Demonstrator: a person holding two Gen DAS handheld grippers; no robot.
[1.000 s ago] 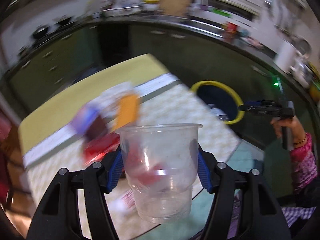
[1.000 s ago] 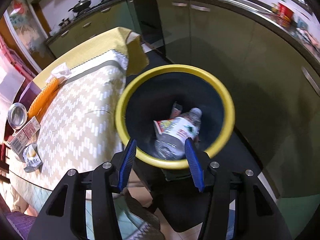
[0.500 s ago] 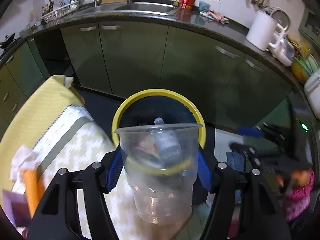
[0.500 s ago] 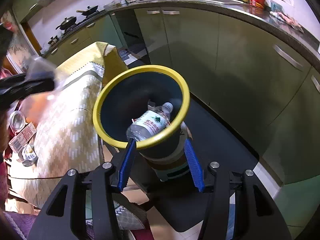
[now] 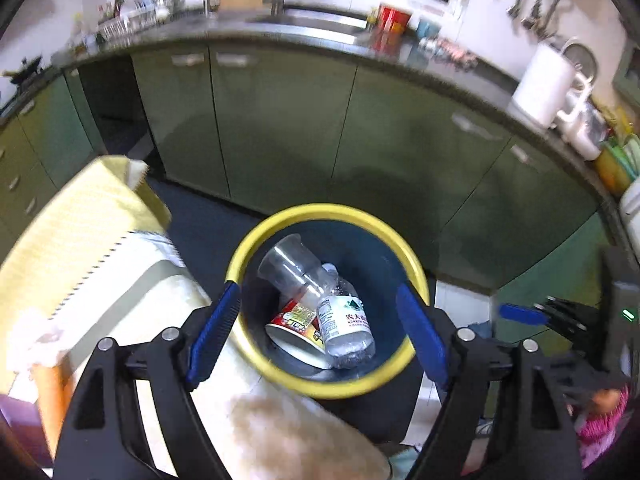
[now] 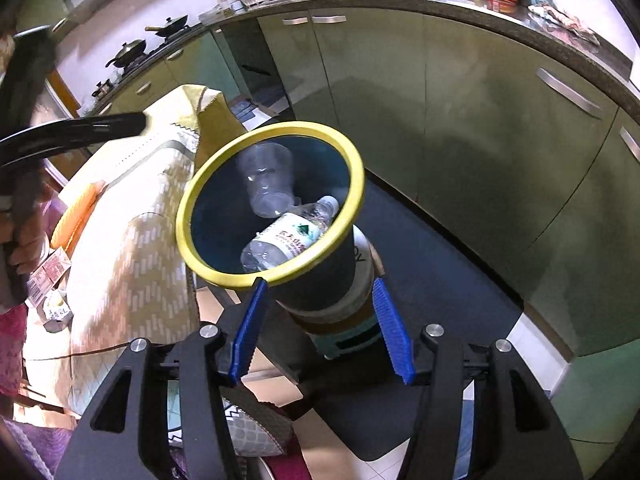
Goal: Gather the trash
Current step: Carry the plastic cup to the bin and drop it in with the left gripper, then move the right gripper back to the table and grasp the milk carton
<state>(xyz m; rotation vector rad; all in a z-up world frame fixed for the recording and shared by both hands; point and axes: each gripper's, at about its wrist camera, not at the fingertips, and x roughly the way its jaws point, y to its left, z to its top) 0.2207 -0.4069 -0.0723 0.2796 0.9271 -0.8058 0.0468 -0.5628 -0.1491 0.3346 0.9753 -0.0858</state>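
The left gripper (image 5: 320, 332) is opening, empty, above the yellow-rimmed bin (image 5: 256, 236); the clear cup (image 5: 292, 268) lies inside by the bottle (image 5: 344, 324). The right gripper (image 6: 320, 328), also spreading, holds nothing. Best to lift clear of the rim before returning to the table (image 5: 92, 248) on the left.

The clear plastic cup (image 5: 289, 265) is no longer between the pads of my left tongs (image 5: 318, 330); it now lies inside the yellow-rimmed bin (image 5: 256, 236), on top of the water bottle (image 5: 344, 326) and the noodle cup (image 5: 294, 320). My left tongs are opening with nothing between them. They have come from over the surface (image 5: 100, 256) to above the bin.
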